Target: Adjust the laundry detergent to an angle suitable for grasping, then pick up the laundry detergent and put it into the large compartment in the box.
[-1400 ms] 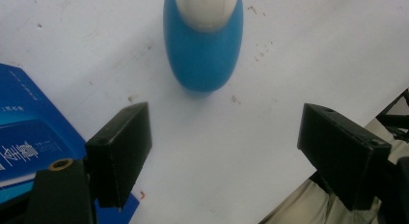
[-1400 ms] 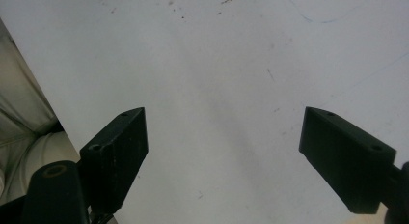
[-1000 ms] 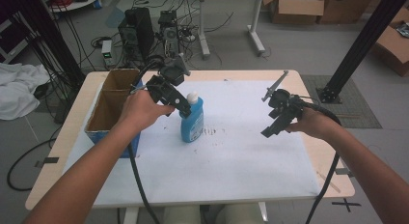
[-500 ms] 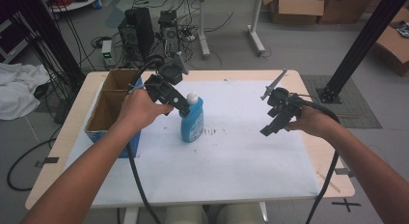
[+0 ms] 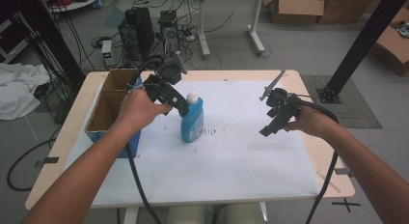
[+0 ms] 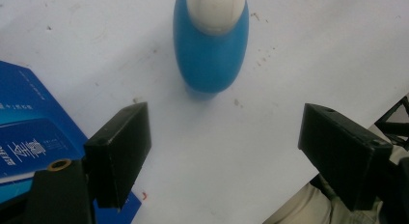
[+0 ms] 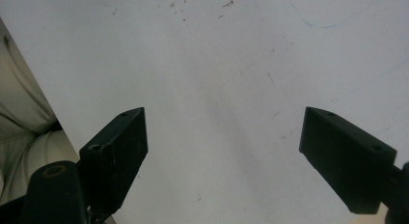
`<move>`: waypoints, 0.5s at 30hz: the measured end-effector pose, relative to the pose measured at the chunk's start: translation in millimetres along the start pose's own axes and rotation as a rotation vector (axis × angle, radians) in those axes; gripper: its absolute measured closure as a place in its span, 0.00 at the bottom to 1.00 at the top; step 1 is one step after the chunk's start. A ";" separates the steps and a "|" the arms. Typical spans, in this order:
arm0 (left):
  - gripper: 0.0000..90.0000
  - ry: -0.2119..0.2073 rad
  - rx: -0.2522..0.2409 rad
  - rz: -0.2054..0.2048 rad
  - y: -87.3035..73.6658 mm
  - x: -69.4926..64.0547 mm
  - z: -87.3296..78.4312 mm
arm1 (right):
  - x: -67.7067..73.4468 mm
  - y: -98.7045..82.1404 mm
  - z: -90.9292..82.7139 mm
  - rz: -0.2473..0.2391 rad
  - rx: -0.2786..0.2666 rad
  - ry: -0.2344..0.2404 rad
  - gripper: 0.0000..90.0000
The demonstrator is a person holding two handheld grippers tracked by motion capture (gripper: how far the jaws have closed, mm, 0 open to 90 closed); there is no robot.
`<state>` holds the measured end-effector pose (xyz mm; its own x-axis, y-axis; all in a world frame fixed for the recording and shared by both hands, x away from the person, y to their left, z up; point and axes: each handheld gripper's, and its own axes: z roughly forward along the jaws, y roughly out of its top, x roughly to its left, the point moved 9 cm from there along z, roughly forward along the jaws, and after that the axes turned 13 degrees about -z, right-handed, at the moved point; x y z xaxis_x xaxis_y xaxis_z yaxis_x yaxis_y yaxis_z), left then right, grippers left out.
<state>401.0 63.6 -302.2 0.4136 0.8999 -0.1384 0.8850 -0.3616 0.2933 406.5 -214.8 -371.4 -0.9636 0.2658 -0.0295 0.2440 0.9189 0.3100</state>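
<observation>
So my left gripper [image 6: 224, 154] hangs spread wide just above the upright blue bottle [image 6: 211, 45] on the white table [image 5: 241, 156]; the high view adds the cardboard box [image 5: 108, 105] beside it, contents unclear. Right gripper [image 7: 224, 156] spread wide too, holding nothing.

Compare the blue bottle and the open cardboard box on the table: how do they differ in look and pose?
The blue bottle is small, rounded and glossy, with a white cap; the cardboard box is far larger, angular, brown inside with blue outer walls. The bottle stands closed on the white sheet; the box lies open-topped along the table's left edge. The left gripper hovers by the bottle, not the box. Both are upright.
</observation>
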 end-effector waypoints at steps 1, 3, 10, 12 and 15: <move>0.22 -0.001 0.000 -0.001 0.0 -0.1 0.2 | 0.7 0.1 0.5 -0.001 0.004 0.003 0.19; 0.22 0.001 -0.002 0.000 0.1 0.2 0.0 | 0.6 0.2 0.6 0.000 0.004 0.002 0.19; 0.21 0.001 -0.013 -0.019 5.4 1.1 -1.5 | -1.7 -0.6 -0.4 0.006 0.002 -0.001 0.19; 0.21 0.002 -0.016 -0.025 8.5 1.0 -1.4 | -1.9 -0.4 -0.6 0.001 -0.001 0.001 0.19; 0.21 0.003 -0.022 -0.027 16.8 -0.6 -2.6 | -3.0 -0.9 -0.6 0.003 -0.002 0.002 0.19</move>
<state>415.0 57.6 -294.7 0.3884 0.9103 -0.1434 0.8911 -0.3313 0.3102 409.1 -216.5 -371.0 -0.9632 0.2675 -0.0264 0.2463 0.9178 0.3115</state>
